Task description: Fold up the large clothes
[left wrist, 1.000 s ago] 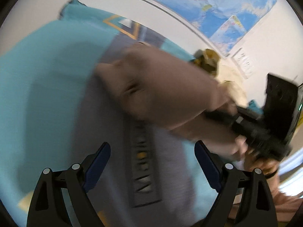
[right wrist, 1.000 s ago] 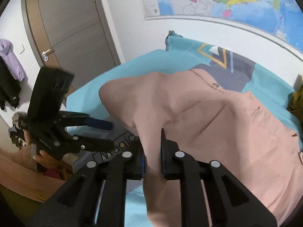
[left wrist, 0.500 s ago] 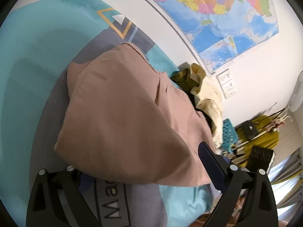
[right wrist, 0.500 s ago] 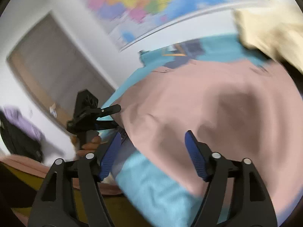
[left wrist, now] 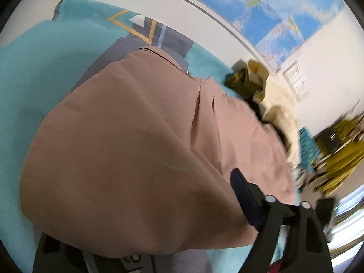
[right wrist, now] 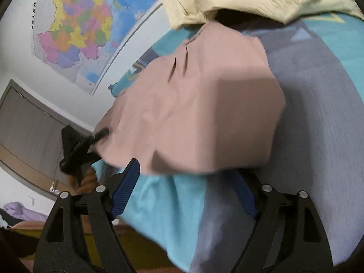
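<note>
I hover both jaws wide, just reopened and gripping nothing; the pink garment (right wrist: pixel 195 104) lies part-folded on the bed (right wrist: pixel 318 113), its 6 o'clock hem unfolded.

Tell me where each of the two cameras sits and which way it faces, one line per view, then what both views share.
Left wrist: rides the left gripper, angled down over the pink garment on the teal bedcover, toward the wall map; its jaws have just been closing and cloth hides one finger.
Right wrist: rides the right gripper, rolled, jaws just opened above the garment's hem; it sees the left gripper and the hand holding it.
Shared: garment, bedcover, map, yellow clothes pile.
</note>
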A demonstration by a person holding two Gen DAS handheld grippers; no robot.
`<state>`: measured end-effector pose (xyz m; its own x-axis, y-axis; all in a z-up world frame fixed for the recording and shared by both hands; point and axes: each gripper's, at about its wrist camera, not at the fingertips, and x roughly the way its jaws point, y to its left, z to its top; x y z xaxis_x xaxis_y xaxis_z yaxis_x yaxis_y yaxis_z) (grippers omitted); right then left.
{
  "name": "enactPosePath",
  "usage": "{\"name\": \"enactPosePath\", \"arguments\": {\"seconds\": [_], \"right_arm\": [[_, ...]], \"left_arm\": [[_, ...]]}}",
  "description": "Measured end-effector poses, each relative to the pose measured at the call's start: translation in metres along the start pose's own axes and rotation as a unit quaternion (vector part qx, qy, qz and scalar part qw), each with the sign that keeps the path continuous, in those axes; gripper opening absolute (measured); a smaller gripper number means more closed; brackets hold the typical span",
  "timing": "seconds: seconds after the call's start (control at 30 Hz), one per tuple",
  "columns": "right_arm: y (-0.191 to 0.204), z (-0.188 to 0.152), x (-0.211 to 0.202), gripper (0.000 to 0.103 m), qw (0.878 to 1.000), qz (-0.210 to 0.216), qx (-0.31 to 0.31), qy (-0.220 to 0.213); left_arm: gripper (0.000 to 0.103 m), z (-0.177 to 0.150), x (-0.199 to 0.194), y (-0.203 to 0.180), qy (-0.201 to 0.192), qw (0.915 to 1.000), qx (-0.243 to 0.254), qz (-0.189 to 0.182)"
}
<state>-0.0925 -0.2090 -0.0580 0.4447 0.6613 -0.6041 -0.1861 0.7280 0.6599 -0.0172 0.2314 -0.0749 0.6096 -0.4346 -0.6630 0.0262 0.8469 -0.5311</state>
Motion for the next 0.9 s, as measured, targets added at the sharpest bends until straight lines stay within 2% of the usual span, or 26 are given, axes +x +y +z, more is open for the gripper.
{"name": "enactPosePath", "arguments": {"seconds": [0.13,0.23,0.3,0.37,0.4,0.47,0.5,0.6,0.67,0.73,0.77,0.83,0.9], "right_arm": [[0.01,0.008,0.014,0.08,0.999,-0.039,-0.017,-0.031],[0.011,0.014,0.024,0.082,0.998,-0.039,-0.007,-0.057],[0.005,0.019,0.029,0.084,0.997,-0.032,0.005,-0.071],[0.005,0.026,0.032,0.085,0.996,-0.028,0.011,-0.08],[0.006,0.031,0.036,0.085,0.996,-0.025,0.01,-0.08],[0.008,0.04,0.043,0.085,0.997,-0.012,0.013,-0.073],[0.011,0.045,0.05,0.085,0.998,-0.005,0.007,-0.065],[0.017,0.053,0.061,0.085,0.998,-0.005,-0.002,-0.06],[0.019,0.057,0.064,0.085,0.998,-0.003,0.002,-0.061],[0.017,0.062,0.066,0.078,0.998,0.005,0.006,-0.056],[0.015,0.063,0.067,0.074,0.998,0.005,0.008,-0.055],[0.012,0.065,0.068,0.072,0.999,0.01,0.015,-0.051],[0.012,0.067,0.069,0.071,0.999,0.011,0.014,-0.049]], "left_arm": [[0.072,-0.002,0.0,-0.003,0.0,0.9996,0.022,0.02],[0.072,0.001,0.001,-0.002,0.003,0.9996,0.02,0.021],[0.075,0.003,0.003,-0.003,0.005,0.9995,0.023,0.02],[0.084,0.007,0.007,-0.005,0.01,0.9996,0.024,0.01],[0.085,0.008,0.009,-0.006,0.011,0.9995,0.026,0.011],[0.097,0.01,0.015,-0.012,0.013,0.9989,0.045,0.005],[0.096,0.009,0.019,-0.016,0.011,0.9982,0.06,0.003],[0.094,0.01,0.025,-0.024,0.011,0.9967,0.074,0.032],[0.076,0.012,0.026,-0.026,0.01,0.9954,0.076,0.057],[0.062,0.016,0.025,-0.023,0.014,0.9949,0.07,0.072],[0.057,0.018,0.025,-0.02,0.016,0.9955,0.06,0.072],[0.049,0.02,0.025,-0.018,0.02,0.9959,0.054,0.07],[0.045,0.02,0.025,-0.02,0.02,0.995,0.061,0.077]]}}
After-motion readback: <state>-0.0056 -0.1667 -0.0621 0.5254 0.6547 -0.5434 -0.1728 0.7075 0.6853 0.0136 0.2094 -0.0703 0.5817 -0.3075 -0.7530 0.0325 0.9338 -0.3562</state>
